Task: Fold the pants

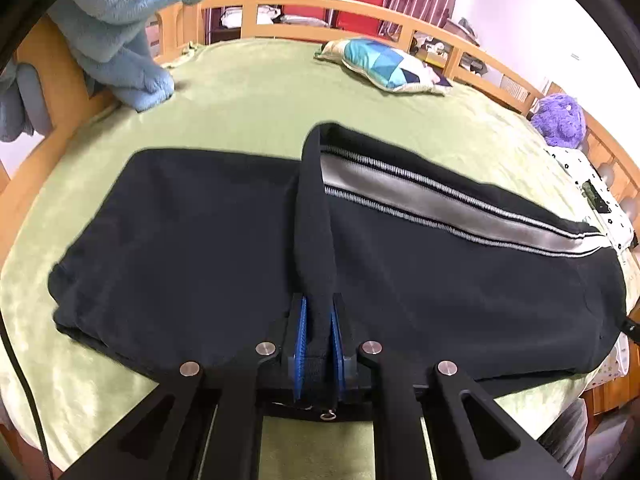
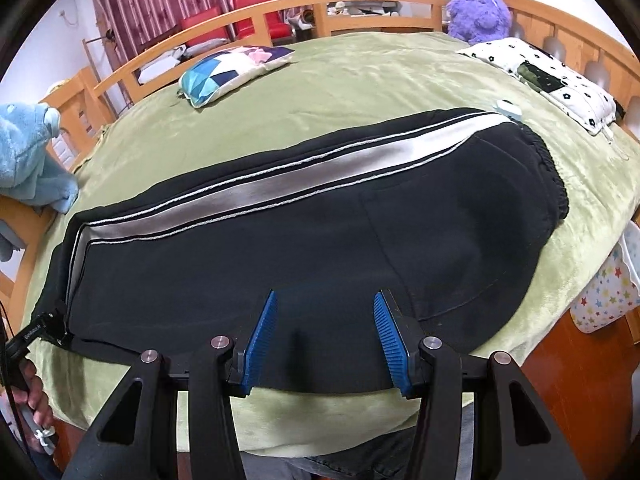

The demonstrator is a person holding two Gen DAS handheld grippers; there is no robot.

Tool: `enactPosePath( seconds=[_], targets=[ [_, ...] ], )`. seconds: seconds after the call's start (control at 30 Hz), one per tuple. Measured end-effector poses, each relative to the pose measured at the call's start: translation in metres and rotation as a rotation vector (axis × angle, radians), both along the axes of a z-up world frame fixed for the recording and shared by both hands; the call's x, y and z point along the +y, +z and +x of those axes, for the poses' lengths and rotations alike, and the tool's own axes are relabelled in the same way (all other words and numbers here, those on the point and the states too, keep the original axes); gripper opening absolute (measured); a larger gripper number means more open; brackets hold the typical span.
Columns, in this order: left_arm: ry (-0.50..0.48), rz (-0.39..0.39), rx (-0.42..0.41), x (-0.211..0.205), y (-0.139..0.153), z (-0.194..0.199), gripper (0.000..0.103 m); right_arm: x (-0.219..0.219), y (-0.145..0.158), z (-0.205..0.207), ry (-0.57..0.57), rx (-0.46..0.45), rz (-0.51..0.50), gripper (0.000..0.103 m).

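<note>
Black pants (image 1: 440, 280) with a grey side stripe (image 1: 420, 196) lie across the green bed. My left gripper (image 1: 319, 312) is shut on the hem end of the pants, a raised black band of cloth (image 1: 314, 208) running away from its blue pads. In the right wrist view the pants (image 2: 320, 248) lie flat with the elastic waistband (image 2: 548, 168) at the right. My right gripper (image 2: 324, 308) is open, its blue fingers (image 2: 262, 336) spread over the near edge of the pants. The left gripper (image 2: 40, 328) shows at the far left there.
Green blanket (image 1: 248, 92) covers the bed inside a wooden rail (image 1: 280, 4). A blue plush towel (image 1: 120, 40) hangs at the left. A patterned pillow (image 1: 388, 66), purple plush toy (image 2: 478, 10) and flowered pillow (image 2: 552, 80) lie behind. Red chairs (image 2: 256, 12) stand beyond.
</note>
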State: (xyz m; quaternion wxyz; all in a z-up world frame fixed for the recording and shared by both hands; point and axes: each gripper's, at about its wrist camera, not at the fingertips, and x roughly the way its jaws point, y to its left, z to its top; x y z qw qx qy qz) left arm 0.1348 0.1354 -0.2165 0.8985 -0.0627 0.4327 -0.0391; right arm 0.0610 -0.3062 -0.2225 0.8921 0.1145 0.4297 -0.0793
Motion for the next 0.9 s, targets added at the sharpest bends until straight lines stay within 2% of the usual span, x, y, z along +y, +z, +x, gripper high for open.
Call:
enactPosePath(
  seconds=[0.13,0.2,0.3,0.43,0.53,0.6,0.63,0.73,0.83,0.9],
  targets=[
    [0.015,-0.018,-0.029,0.015,0.015,0.007,0.011,0.007,-0.001,0.003,0.008,0.01,-0.003,0.051],
    [0.036,0.007,-0.058,0.024,0.025,0.014,0.011,0.011,-0.001,0.004,0.011,0.016,-0.015,0.051],
    [0.106,0.063,-0.106,0.047,0.045,0.037,0.01,0.015,-0.001,0.005,0.014,0.021,-0.032,0.051],
    [0.212,0.091,-0.162,0.086,0.076,0.078,0.006,0.017,0.0,0.007,0.007,0.03,-0.033,0.051],
    [0.279,0.081,-0.182,0.111,0.096,0.096,0.006,0.018,0.0,0.007,0.002,0.033,-0.046,0.051],
    [0.268,0.046,-0.172,0.122,0.103,0.098,0.007,0.02,0.0,0.005,0.006,0.034,-0.05,0.051],
    [0.251,0.022,-0.165,0.124,0.104,0.096,0.014,0.021,-0.001,0.004,0.009,0.035,-0.052,0.051],
    [0.202,-0.017,-0.163,0.123,0.095,0.079,0.053,0.022,-0.003,0.003,0.016,0.035,-0.054,0.051],
    [0.115,-0.023,-0.116,0.103,0.068,0.053,0.055,0.024,-0.007,0.004,0.024,0.047,-0.044,0.051],
    [0.076,-0.093,-0.064,0.096,0.048,0.038,0.055,0.026,-0.01,0.006,0.03,0.055,-0.036,0.051]
  ],
)
